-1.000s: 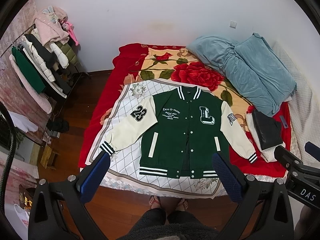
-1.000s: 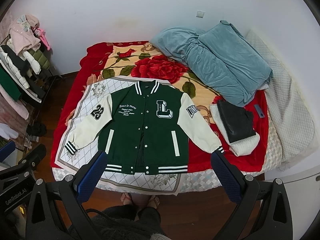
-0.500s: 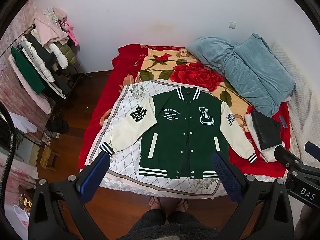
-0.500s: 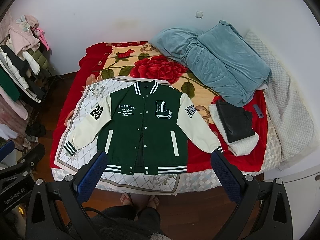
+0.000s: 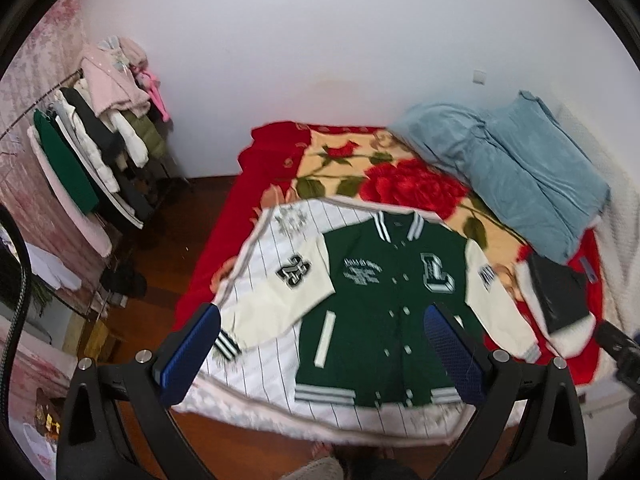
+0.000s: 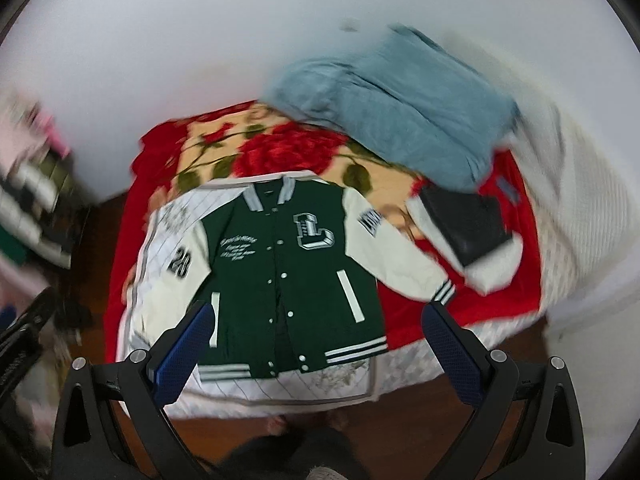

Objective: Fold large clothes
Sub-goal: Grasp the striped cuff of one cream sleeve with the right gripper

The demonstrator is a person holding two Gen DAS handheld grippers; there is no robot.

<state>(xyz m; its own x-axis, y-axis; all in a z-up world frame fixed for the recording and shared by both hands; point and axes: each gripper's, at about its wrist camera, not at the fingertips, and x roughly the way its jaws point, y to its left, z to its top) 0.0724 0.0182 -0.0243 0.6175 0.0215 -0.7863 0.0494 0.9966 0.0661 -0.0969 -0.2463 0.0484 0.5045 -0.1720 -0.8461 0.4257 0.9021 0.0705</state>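
While both views are blurred, a green varsity jacket (image 5: 384, 312) is seen spread flat, front up, near the bed's (image 5: 224, 248) foot edge, ready for folding. Left gripper (image 5: 320, 352) and right gripper (image 6: 318, 350) are held wide apart, empty, above it.

Obscured, cropped and blurred items, both wrist views

Script on the jacket (image 5: 384, 304) chest: smeared, unreadable. Jacket hem corner (image 6: 208, 360): behind a blue finger pad (image 6: 182, 354), lower left of the right view. Clothes rack (image 6: 28, 184): cut by the left edge, streaked by blur. Person's feet (image 5: 348, 450): bottom centre, mostly cropped. Right gripper (image 5: 618, 350): only a sliver at the right edge of the left view.
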